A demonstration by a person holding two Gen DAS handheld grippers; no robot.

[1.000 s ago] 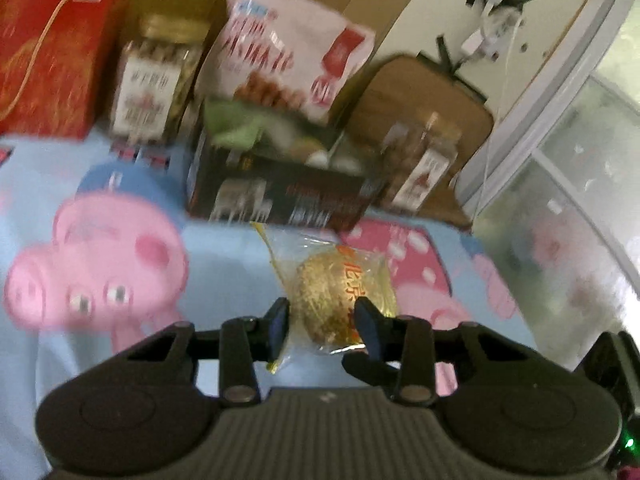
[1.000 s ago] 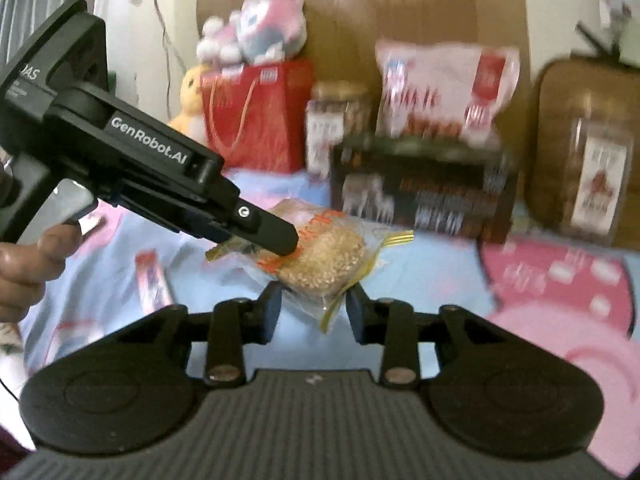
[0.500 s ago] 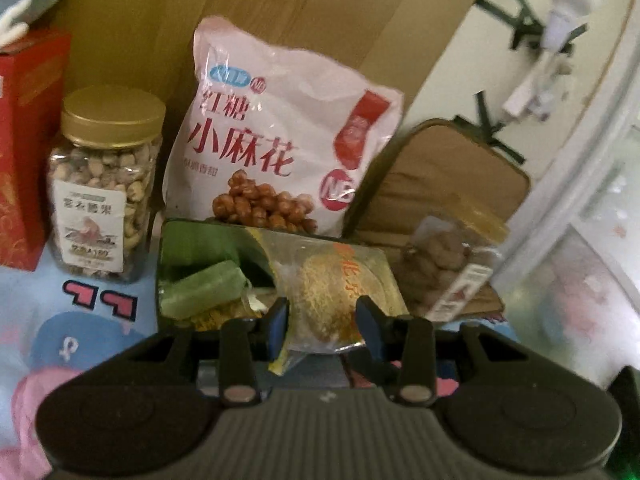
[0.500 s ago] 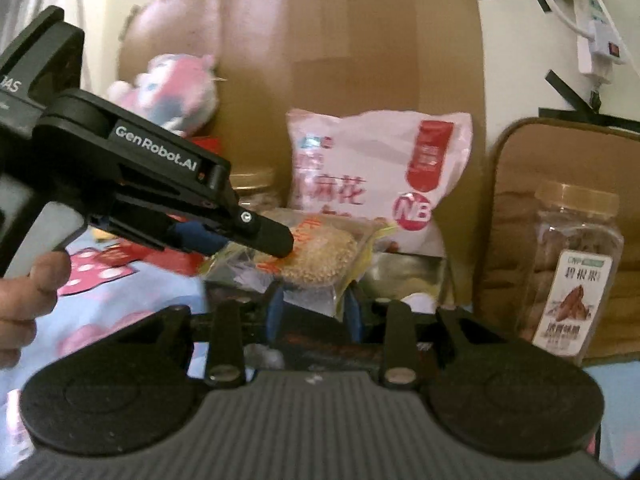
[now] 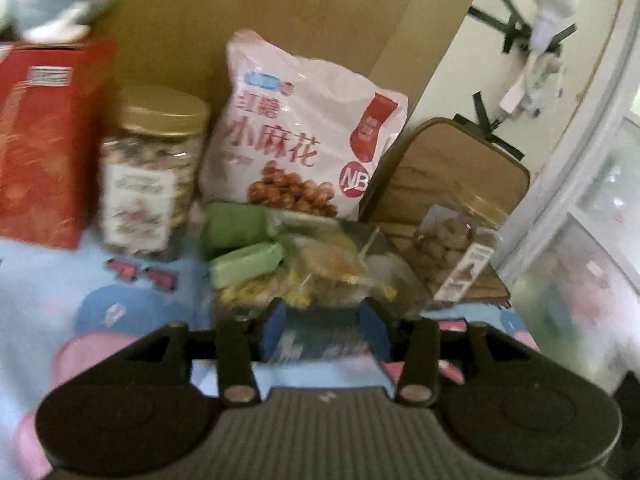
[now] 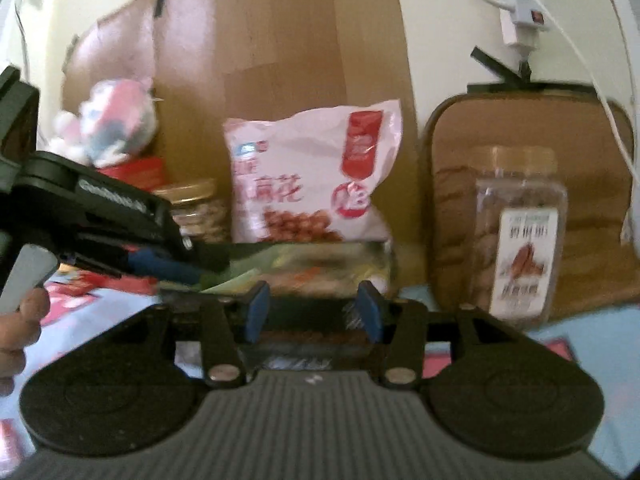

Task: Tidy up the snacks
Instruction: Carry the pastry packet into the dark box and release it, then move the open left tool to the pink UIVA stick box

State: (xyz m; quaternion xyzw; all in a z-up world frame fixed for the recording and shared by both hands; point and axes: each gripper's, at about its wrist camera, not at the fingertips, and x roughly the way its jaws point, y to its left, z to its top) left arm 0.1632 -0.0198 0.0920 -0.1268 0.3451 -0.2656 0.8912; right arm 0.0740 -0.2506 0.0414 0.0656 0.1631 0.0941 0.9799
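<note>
A dark open snack box (image 5: 320, 336) stands on the blue cartoon cloth and holds green packets (image 5: 244, 264) and a clear bag with a golden cake (image 5: 332, 268) lying on top. My left gripper (image 5: 323, 332) is open and empty, just in front of the box. My right gripper (image 6: 312, 312) is open and empty, also at the box's near wall (image 6: 312, 316). The left gripper (image 6: 168, 268) shows in the right wrist view, reaching in from the left over the box.
Behind the box lean a pink snack bag (image 5: 304, 140), a gold-lidded nut jar (image 5: 152, 176) and a red gift box (image 5: 44, 140). A clear jar (image 6: 520, 232) stands before a brown cushion (image 6: 532, 128) on the right. A plush toy (image 6: 116, 124) sits far left.
Both grippers carried the clear cake bag from the cloth up to the box, then opened and let it go. The bag now lies in the box.
</note>
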